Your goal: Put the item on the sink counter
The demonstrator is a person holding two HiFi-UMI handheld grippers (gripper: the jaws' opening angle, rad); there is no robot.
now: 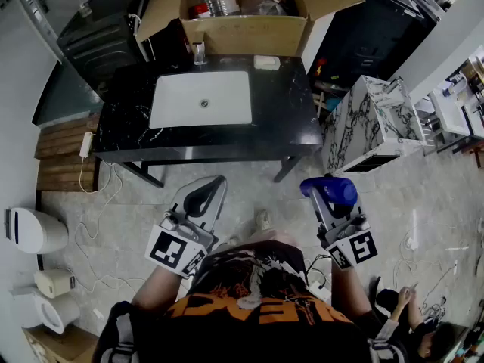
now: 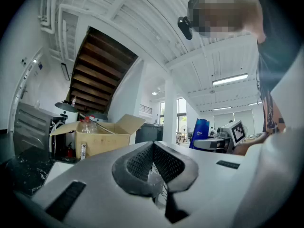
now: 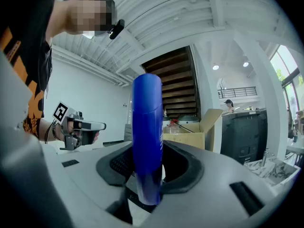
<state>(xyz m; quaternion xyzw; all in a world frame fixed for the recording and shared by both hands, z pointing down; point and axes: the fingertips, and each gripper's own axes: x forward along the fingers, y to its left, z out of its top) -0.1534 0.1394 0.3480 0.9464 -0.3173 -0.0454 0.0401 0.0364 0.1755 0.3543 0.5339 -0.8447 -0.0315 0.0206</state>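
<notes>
**Blue bottle in right grip, still short of the sink tabletop**

Biggest first. The black tabletop (image 1: 287,131) looks like glossy stone with white veins, flat and hard. It has bare stretches on each side of the white rectangular basin (image 1: 200,100). An open cardboard box (image 1: 242,35) sits behind it. We stand well back from it, over the pale floor.

The item is the blue bottle (image 3: 147,122), a smooth, round cylinder that looks like rigid, semi-gloss plastic. It is in the air, crosswise in the right gripper (image 1: 327,197). The fingers clamp it near 1 end, and most of the body sticks out past them.

We judge it light to moderate; we can't tell what's inside. The slick cylinder could swivel or slide in the ribbed pads, so a hold nearer mid-body would be steadier. It is probably not fragile, but it is tall and narrow. It may tip unless set on its base on a flat patch away from the basin rim.

Left gripper (image 1: 215,184): fingers pressed together, nothing between them.
</notes>
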